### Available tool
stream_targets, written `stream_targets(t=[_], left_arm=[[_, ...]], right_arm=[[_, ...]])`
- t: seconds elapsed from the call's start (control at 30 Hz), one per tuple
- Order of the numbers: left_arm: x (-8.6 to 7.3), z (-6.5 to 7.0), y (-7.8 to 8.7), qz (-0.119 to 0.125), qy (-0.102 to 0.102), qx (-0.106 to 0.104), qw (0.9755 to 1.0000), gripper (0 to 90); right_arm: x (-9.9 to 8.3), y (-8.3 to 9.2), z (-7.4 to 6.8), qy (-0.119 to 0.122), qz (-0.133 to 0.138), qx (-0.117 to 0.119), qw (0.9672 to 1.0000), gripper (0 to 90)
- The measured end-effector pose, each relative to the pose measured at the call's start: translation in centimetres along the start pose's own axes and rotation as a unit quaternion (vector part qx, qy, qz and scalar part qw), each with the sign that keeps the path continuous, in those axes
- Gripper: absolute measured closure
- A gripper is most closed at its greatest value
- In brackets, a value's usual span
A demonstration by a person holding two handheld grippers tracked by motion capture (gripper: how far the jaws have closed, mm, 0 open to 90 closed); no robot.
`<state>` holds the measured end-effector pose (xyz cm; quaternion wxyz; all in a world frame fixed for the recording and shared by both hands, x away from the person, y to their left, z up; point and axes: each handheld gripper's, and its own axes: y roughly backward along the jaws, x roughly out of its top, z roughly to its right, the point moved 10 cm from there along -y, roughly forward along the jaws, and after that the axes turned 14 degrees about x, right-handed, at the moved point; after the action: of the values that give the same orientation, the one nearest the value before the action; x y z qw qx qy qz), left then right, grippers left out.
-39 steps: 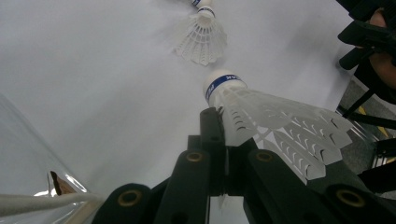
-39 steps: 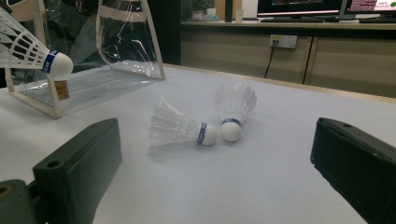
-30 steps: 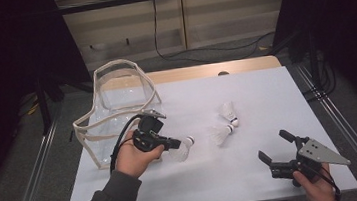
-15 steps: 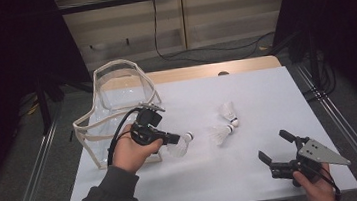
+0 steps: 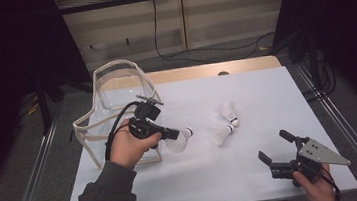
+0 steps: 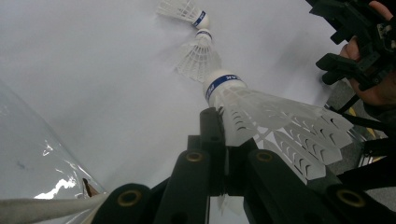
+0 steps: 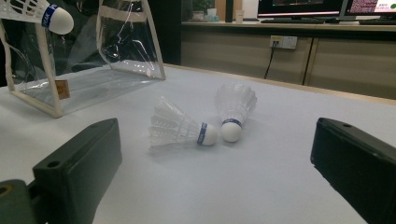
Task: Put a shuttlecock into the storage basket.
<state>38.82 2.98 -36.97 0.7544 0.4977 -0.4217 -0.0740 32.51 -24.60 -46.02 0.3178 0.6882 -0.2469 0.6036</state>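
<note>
Left tool (image 5: pixel 176 133) pinches a shuttlecock (image 5: pixel 180 139) by its skirt and has lifted it off the counter (image 5: pixel 254 173), nearer the clear bag (image 5: pixel 115 92); bagging looks next. Right tool (image 5: pixel 277 151) rests spread. Two shuttlecocks (image 7: pixel 205 123) remain lying on the counter.

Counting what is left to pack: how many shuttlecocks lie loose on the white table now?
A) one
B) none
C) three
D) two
D: two shuttlecocks lie side by side on the table, while a third shuttlecock is clamped in the left claw.
</note>
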Motion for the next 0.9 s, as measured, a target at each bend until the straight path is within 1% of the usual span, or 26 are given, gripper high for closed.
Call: stream_targets(t=[0.1,0.17,0.23,0.27,0.3,0.37,0.4,0.53,0.67,0.9], left_arm=[[0.2,0.0,0.3,-0.001,0.002,-0.004,1.0000,89.8],[0.4,0.0,0.4,-0.002,0.004,-0.003,1.0000,89.8],[0.6,0.0,0.6,-0.004,0.000,-0.005,1.0000,89.8],[0.7,0.0,0.7,-0.004,0.001,-0.004,1.0000,89.8],[0.8,0.0,0.8,-0.005,-0.001,-0.004,1.0000,89.8],[1.0,0.2,0.9,-0.003,0.002,-0.005,1.0000,89.8],[1.1,0.2,1.1,-0.005,-0.001,-0.007,1.0000,89.7],[1.4,0.1,1.3,-0.006,0.005,-0.008,0.9999,89.7],[1.6,-0.1,1.5,-0.008,0.002,-0.007,0.9999,89.8],[2.1,-0.1,2.1,-0.005,0.008,-0.009,0.9999,89.7]], right_arm=[[0.0,0.0,0.0,0.000,0.000,0.000,1.0000,1.9],[0.0,0.0,0.0,0.000,0.000,0.000,1.0000,1.9],[0.0,0.0,0.0,0.000,0.000,0.000,1.0000,1.9],[0.0,0.0,0.0,0.001,0.001,0.000,1.0000,1.9],[0.0,0.0,0.0,0.001,0.001,0.000,1.0000,1.9],[0.0,0.0,0.0,0.001,0.001,0.000,1.0000,1.9],[0.0,0.0,0.0,0.000,0.001,0.000,1.0000,1.9],[0.0,0.0,0.0,0.001,0.000,0.000,1.0000,1.9],[0.0,0.0,0.0,0.002,0.001,0.000,1.0000,1.9],[0.0,0.0,-0.1,0.002,0.001,0.001,1.0000,1.9]])
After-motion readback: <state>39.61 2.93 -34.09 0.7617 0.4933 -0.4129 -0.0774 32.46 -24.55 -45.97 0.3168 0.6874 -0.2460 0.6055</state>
